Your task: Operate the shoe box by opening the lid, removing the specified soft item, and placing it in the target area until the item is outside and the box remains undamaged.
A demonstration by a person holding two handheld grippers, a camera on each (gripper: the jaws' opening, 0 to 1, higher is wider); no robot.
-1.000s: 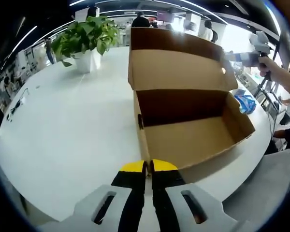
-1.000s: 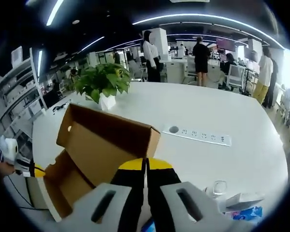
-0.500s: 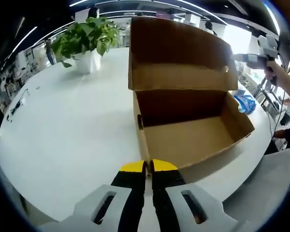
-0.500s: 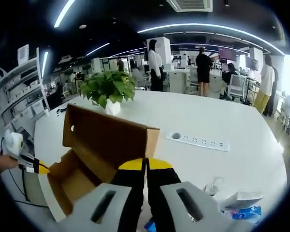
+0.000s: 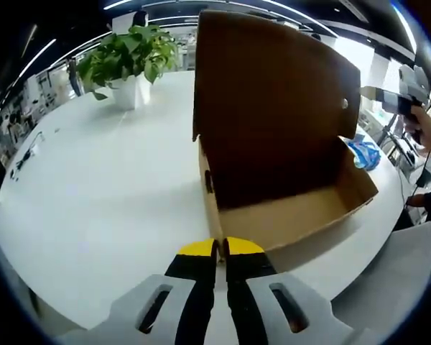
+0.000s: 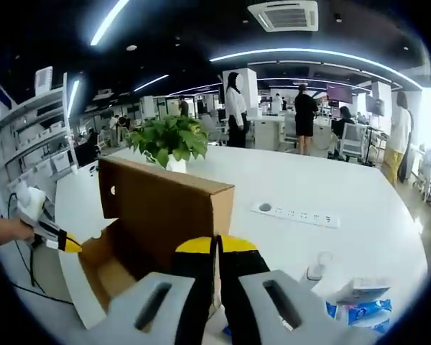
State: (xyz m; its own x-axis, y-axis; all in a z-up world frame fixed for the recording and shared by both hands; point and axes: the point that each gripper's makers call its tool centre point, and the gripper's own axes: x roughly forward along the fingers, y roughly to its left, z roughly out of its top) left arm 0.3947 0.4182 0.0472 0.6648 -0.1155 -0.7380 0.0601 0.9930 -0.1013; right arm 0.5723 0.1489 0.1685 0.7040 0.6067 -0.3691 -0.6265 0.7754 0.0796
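Observation:
The brown cardboard shoe box (image 5: 287, 208) stands on the white table (image 5: 93, 187). Its hinged lid (image 5: 273, 93) is upright and leans toward me, shading the inside; the bit of floor I see is bare. My left gripper (image 5: 220, 248) is shut, its yellow tips just before the box's near corner. In the right gripper view the box (image 6: 154, 215) is at the left with the lid (image 6: 165, 208) standing. My right gripper (image 6: 217, 244) is shut and empty, behind the lid. The left gripper (image 6: 57, 241) shows at the box's far end. A blue soft packet (image 5: 364, 152) lies outside the box.
A potted green plant (image 5: 129, 54) stands on the table beyond the box, the same plant (image 6: 171, 140) behind the lid. A white power strip (image 6: 296, 214), a small clear cup (image 6: 316, 269) and blue-and-white packets (image 6: 359, 309) lie to the right. People stand in the background.
The lid has swung from leaning back to upright, tipping toward the left gripper and covering the box's back wall. The right gripper has drawn away from the lid. The left gripper stayed put.

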